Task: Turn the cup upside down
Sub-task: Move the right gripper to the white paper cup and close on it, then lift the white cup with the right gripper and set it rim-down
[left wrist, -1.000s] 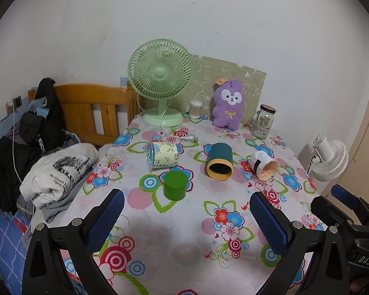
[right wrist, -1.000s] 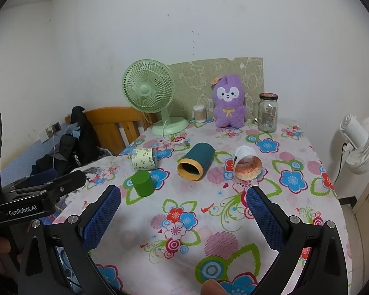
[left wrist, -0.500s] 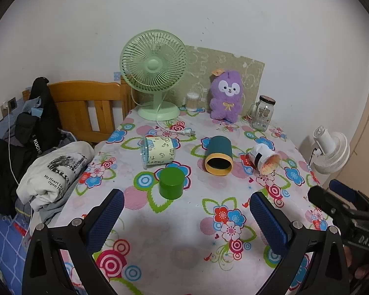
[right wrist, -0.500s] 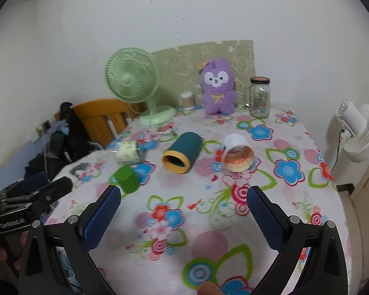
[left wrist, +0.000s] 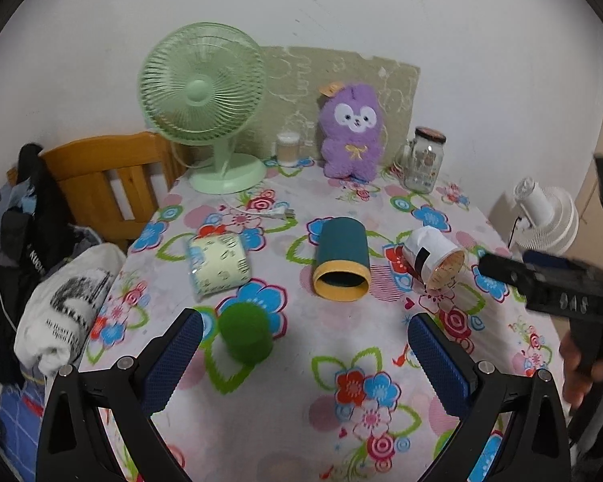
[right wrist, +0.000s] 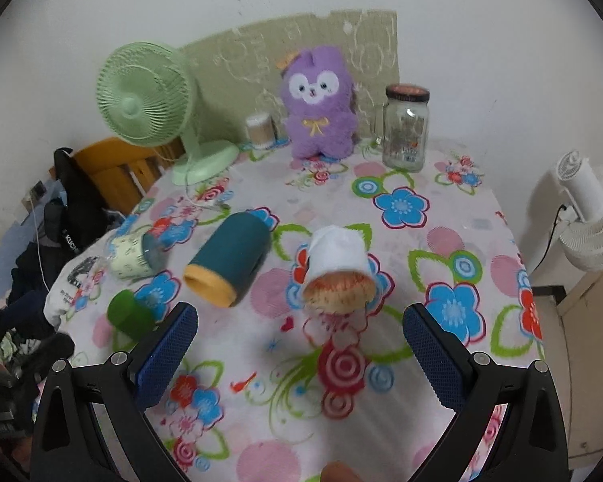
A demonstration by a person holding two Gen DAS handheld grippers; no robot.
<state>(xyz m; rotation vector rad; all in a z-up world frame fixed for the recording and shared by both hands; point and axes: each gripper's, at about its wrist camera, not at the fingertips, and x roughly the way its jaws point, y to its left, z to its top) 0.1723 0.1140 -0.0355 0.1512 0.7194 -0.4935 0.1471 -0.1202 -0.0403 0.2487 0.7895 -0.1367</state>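
Several cups are on the floral tablecloth. A white paper cup [right wrist: 337,265] lies on its side, mouth toward me, just beyond my open right gripper [right wrist: 299,345]; it also shows in the left wrist view [left wrist: 434,257]. A teal cup with a yellow rim [left wrist: 341,259] [right wrist: 229,259] and a pale patterned cup [left wrist: 217,267] [right wrist: 134,255] lie on their sides. A green cup [left wrist: 245,335] [right wrist: 130,315] stands mouth down. My left gripper [left wrist: 303,355] is open and empty above the table, the green cup near its left finger.
A green desk fan [left wrist: 205,104], a purple plush [left wrist: 351,130], a glass jar [left wrist: 424,164] and a small container [left wrist: 287,148] stand at the back. A wooden chair [left wrist: 104,176] and clothes [left wrist: 64,301] are left of the table. A white fan [right wrist: 587,217] is on the right.
Both grippers have moved forward toward the cups. The right gripper now faces the white paper cup closely. No cup has moved.
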